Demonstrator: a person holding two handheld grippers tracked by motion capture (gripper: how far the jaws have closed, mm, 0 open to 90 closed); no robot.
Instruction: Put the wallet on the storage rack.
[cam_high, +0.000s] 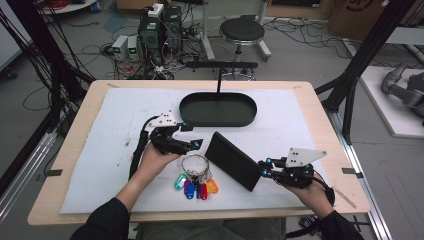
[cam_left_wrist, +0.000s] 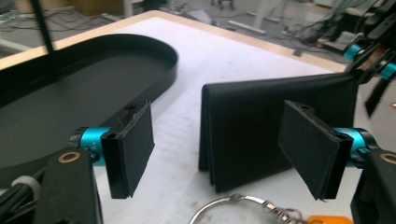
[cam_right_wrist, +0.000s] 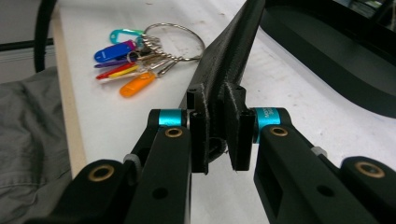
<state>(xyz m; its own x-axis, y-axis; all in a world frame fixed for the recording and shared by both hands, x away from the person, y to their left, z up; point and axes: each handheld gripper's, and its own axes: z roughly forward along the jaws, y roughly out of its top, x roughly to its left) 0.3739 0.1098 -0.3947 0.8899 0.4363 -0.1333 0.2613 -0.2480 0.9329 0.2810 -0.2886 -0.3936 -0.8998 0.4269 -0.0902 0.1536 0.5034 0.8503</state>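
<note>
- Left gripper (cam_high: 196, 136): jaws spread wide, empty, just left of the wallet's far end.
- Key ring (cam_high: 195, 176): coloured tags, near edge, between the hands; tag faces unreadable.
- Black wallet (cam_high: 234, 160): centre of the white mat (cam_high: 120, 120), near end clamped by the right gripper (cam_high: 262, 167).
- Black oval tray (cam_high: 218, 109): far centre; high view adds stool and cables beyond.
- Right gripper view: grey cloth at the table's edge; small lettering on the cyan collar, illegible.

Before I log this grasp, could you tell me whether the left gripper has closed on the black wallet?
No, the left gripper stands open, its pads apart before the black wallet.
</note>
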